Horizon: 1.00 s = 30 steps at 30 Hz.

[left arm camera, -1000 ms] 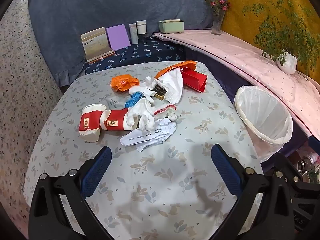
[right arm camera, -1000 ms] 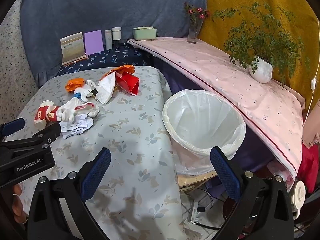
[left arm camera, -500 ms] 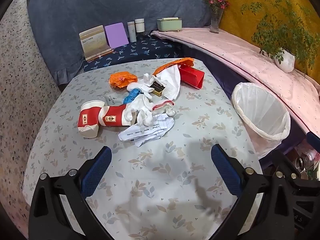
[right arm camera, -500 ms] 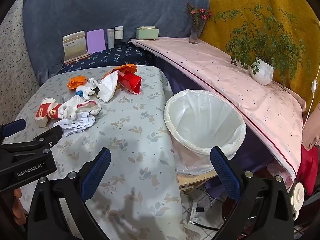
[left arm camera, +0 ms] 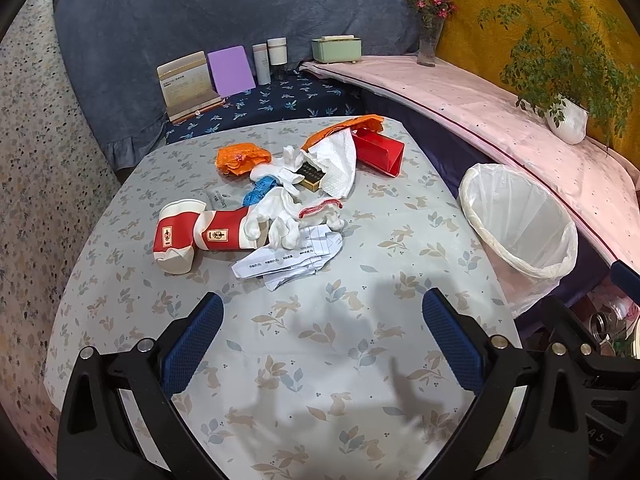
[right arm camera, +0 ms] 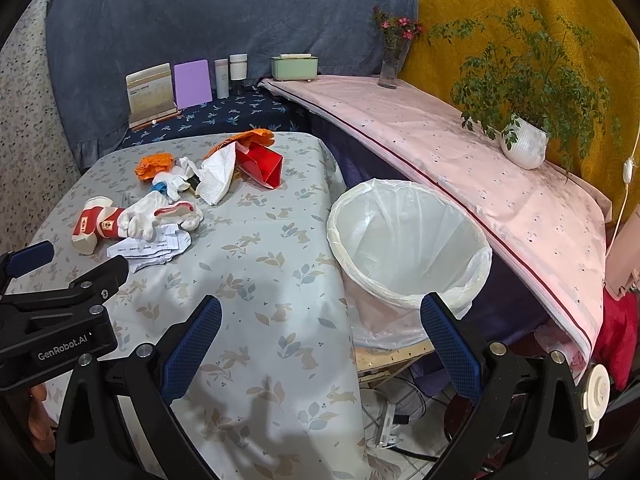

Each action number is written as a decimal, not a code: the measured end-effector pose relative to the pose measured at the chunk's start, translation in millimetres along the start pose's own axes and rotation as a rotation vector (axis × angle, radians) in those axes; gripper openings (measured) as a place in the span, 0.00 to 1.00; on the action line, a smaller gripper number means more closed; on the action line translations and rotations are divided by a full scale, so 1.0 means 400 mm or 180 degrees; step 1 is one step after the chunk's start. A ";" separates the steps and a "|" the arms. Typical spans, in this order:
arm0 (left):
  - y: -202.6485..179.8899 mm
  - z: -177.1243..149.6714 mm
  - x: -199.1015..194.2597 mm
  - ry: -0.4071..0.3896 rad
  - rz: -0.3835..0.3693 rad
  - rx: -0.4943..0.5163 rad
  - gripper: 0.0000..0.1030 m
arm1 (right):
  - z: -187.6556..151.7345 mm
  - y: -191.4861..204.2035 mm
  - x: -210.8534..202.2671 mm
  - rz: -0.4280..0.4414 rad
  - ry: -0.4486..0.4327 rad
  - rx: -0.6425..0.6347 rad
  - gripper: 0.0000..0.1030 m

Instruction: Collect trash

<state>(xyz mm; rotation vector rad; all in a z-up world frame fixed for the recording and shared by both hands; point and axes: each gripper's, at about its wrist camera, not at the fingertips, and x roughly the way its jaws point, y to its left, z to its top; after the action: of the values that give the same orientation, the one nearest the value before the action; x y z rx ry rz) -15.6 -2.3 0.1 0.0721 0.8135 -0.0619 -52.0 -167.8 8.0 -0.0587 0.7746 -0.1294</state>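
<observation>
Trash lies in a heap on the table (left arm camera: 320, 340): a red and white paper cup (left arm camera: 188, 236), white gloves (left arm camera: 280, 220), crumpled paper (left arm camera: 288, 264), an orange wrapper (left arm camera: 240, 158), a white tissue (left arm camera: 340, 160) and a red box (left arm camera: 378, 150). A white-lined bin (left arm camera: 520, 220) stands right of the table; it also shows in the right wrist view (right arm camera: 408, 240). My left gripper (left arm camera: 320, 344) is open and empty, short of the heap. My right gripper (right arm camera: 320, 344) is open and empty, over the table edge beside the bin. The heap shows at the left of the right wrist view (right arm camera: 160, 216).
A dark blue shelf behind the table holds a card stand (left arm camera: 188, 88), a purple board (left arm camera: 232, 68), bottles (left arm camera: 272, 58) and a green box (left arm camera: 336, 48). A pink-covered ledge (right arm camera: 460, 152) carries a vase and a potted plant (right arm camera: 524, 144). Cables lie on the floor under the bin.
Both grippers have drawn back a little and the views have shifted slightly. The trash has not moved and both grippers stay open.
</observation>
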 end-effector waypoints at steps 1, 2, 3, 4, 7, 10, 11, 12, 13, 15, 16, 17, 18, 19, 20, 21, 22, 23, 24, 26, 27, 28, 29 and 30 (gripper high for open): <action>-0.003 -0.001 -0.002 -0.0005 -0.0002 0.0003 0.92 | 0.000 0.001 -0.001 -0.0001 -0.0001 -0.0008 0.93; -0.005 -0.001 -0.003 -0.0005 -0.0002 0.0008 0.92 | 0.000 0.001 -0.001 -0.0002 -0.0002 -0.0012 0.93; -0.006 -0.001 -0.004 -0.0005 -0.0001 0.0011 0.92 | 0.000 0.001 -0.001 -0.0005 -0.0003 -0.0006 0.93; -0.007 -0.001 -0.004 -0.0005 -0.0006 0.0008 0.92 | -0.001 0.000 -0.001 -0.0011 -0.0004 -0.0003 0.93; -0.009 0.000 -0.004 -0.0001 -0.0012 0.0001 0.92 | -0.001 -0.001 -0.002 -0.0017 -0.0010 0.0004 0.93; -0.009 0.000 -0.005 -0.0004 -0.0002 0.0001 0.92 | -0.001 -0.005 -0.005 -0.0017 -0.0019 0.0016 0.93; -0.008 0.000 -0.005 -0.0003 -0.0002 -0.0004 0.92 | -0.001 -0.005 -0.005 -0.0015 -0.0023 0.0018 0.93; -0.007 0.000 -0.004 -0.0002 -0.0001 -0.0010 0.92 | -0.001 -0.005 -0.005 -0.0018 -0.0024 0.0015 0.93; -0.006 0.000 -0.004 -0.0002 -0.0001 -0.0014 0.92 | -0.001 -0.005 -0.006 -0.0020 -0.0027 0.0014 0.93; -0.006 0.001 -0.004 -0.0005 -0.0001 -0.0011 0.92 | -0.001 -0.004 -0.008 -0.0022 -0.0034 0.0009 0.93; -0.006 0.001 -0.005 -0.0012 -0.0002 -0.0011 0.92 | 0.000 -0.003 -0.008 -0.0028 -0.0037 0.0006 0.93; -0.005 0.001 -0.005 -0.0016 0.0000 -0.0013 0.92 | 0.000 -0.004 -0.008 -0.0035 -0.0039 0.0002 0.93; -0.004 0.001 -0.004 -0.0018 0.0001 -0.0014 0.92 | -0.001 -0.002 -0.008 -0.0042 -0.0039 -0.0003 0.93; -0.003 0.001 -0.004 -0.0016 -0.0001 -0.0016 0.92 | 0.000 -0.002 -0.007 -0.0049 -0.0042 -0.0004 0.93; -0.004 0.000 -0.004 -0.0012 -0.0001 -0.0015 0.92 | 0.000 -0.003 -0.007 -0.0053 -0.0046 -0.0006 0.93; -0.003 -0.001 -0.005 -0.0014 0.0002 -0.0017 0.92 | 0.000 -0.002 -0.007 -0.0059 -0.0049 -0.0006 0.93; -0.002 -0.002 -0.005 -0.0015 0.0006 -0.0019 0.92 | 0.000 -0.002 -0.007 -0.0061 -0.0052 -0.0007 0.93; -0.003 -0.002 -0.006 -0.0015 0.0008 -0.0020 0.92 | 0.001 -0.002 -0.008 -0.0062 -0.0055 -0.0006 0.93; -0.003 -0.003 -0.006 -0.0016 0.0006 -0.0020 0.92 | 0.001 -0.002 -0.007 -0.0062 -0.0055 -0.0003 0.93; -0.003 -0.003 -0.006 -0.0017 0.0005 -0.0020 0.92 | 0.001 -0.003 -0.008 -0.0067 -0.0062 0.0001 0.93; -0.003 -0.003 -0.006 -0.0016 0.0006 -0.0019 0.92 | 0.002 -0.002 -0.008 -0.0066 -0.0062 0.0000 0.93; -0.002 -0.003 -0.006 -0.0017 0.0006 -0.0018 0.92 | 0.002 -0.003 -0.007 -0.0069 -0.0060 -0.0001 0.93; -0.002 -0.003 -0.006 -0.0018 0.0006 -0.0019 0.92 | 0.001 -0.003 -0.008 -0.0077 -0.0064 -0.0001 0.93; -0.002 -0.003 -0.006 -0.0017 0.0005 -0.0020 0.92 | 0.001 -0.003 -0.008 -0.0088 -0.0067 -0.0003 0.93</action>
<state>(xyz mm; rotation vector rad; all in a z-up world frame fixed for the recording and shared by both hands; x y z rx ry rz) -18.0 -3.1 0.9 0.0666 0.8084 -0.0579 -53.9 -168.4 10.5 -0.0716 0.7530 -0.1544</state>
